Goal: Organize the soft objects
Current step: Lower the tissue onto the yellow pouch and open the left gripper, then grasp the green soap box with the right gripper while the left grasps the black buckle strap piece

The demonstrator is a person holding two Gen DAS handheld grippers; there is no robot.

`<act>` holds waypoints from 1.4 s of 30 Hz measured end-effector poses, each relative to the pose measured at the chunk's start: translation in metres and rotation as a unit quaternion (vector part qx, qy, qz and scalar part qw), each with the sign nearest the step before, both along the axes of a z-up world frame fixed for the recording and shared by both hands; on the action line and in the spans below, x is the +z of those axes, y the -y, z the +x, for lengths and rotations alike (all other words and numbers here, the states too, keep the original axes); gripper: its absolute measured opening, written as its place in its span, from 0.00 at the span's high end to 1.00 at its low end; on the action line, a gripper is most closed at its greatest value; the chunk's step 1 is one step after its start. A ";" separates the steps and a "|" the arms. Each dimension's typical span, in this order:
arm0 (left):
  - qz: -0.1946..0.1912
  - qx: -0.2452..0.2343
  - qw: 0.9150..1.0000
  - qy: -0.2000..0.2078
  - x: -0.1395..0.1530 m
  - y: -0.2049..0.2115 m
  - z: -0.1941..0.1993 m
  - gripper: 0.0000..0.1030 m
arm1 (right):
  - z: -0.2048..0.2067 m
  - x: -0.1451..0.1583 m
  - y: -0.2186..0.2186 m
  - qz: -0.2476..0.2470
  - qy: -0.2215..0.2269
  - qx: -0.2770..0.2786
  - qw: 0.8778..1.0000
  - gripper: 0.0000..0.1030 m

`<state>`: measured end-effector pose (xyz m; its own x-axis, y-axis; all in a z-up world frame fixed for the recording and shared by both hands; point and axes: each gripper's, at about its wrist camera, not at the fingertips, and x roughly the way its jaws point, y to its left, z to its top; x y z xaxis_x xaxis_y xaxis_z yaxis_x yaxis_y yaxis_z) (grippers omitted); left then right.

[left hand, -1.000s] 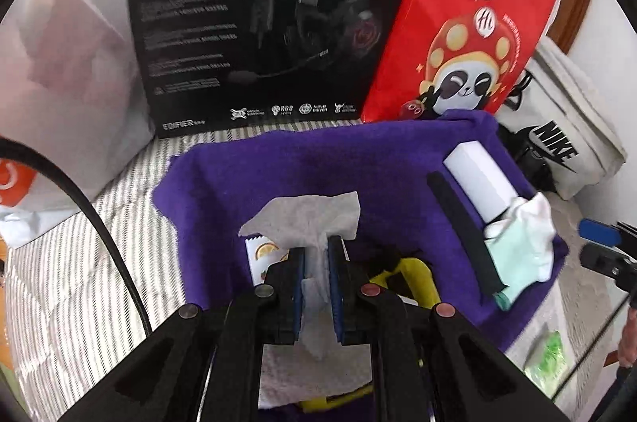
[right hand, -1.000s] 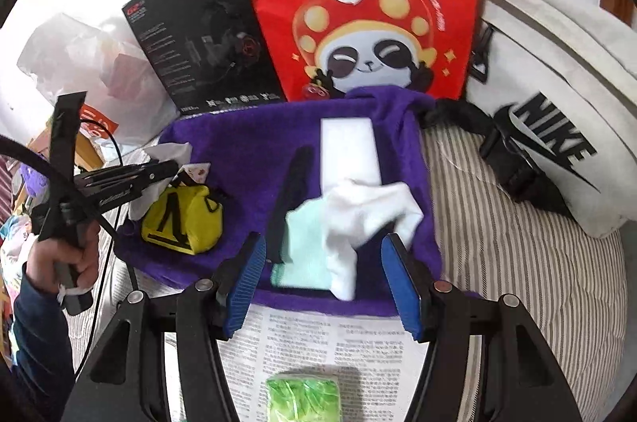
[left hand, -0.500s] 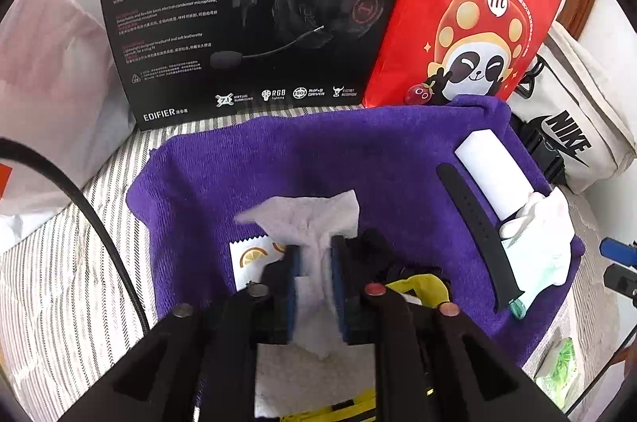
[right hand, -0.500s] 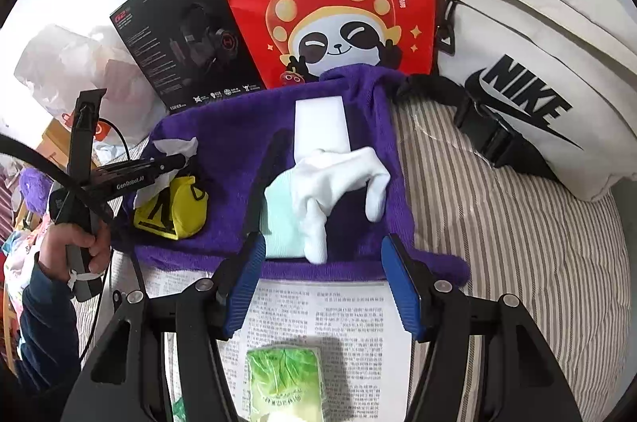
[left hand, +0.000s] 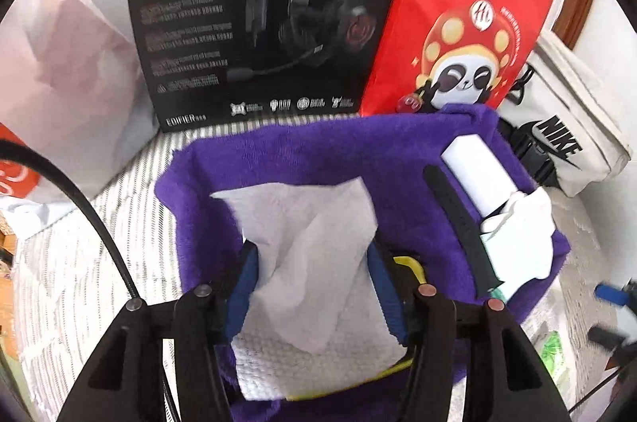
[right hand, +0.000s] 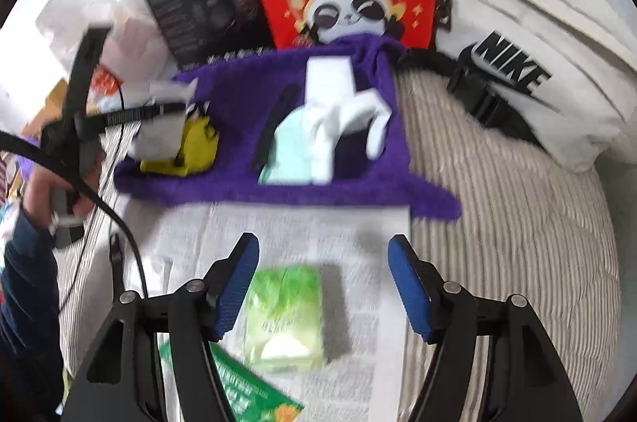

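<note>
A purple towel (left hand: 310,163) lies on the striped bed. My left gripper (left hand: 314,262) is open, and a white paper tissue (left hand: 306,262) lies loose between its blue pads, over a yellow pouch (right hand: 197,153). At the towel's right end lie a white block (left hand: 477,171), a black strap (left hand: 458,215) and a white and mint sock (right hand: 318,131). My right gripper (right hand: 322,262) is open and empty above a green tissue pack (right hand: 284,314) that lies on a newspaper (right hand: 278,235) in front of the towel.
A black headset box (left hand: 258,12) and a red panda bag (left hand: 469,20) stand behind the towel. A white Nike bag (right hand: 529,71) lies at the right. A plastic bag (left hand: 63,75) is at the left. A green leaflet (right hand: 239,390) lies by the tissue pack.
My left gripper has opened and the tissue now lies loose between the pads. My right gripper has pulled back from the towel and now sits over the green tissue pack.
</note>
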<state>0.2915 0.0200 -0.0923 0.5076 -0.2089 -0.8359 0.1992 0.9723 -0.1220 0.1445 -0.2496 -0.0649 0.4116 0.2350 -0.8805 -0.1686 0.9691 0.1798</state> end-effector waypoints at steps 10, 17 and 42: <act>0.011 -0.012 0.999 0.036 0.037 0.006 -0.039 0.45 | -0.025 -0.035 -0.025 -0.013 -0.034 0.030 0.999 0.30; 0.019 -0.010 0.999 0.038 0.046 -0.005 -0.076 0.44 | -0.024 -0.056 -0.034 -0.035 -0.040 0.025 0.998 0.30; 0.067 0.052 0.996 -0.037 -0.019 -0.019 -0.178 0.43 | -0.029 0.007 -0.024 -0.012 0.041 0.023 0.999 0.50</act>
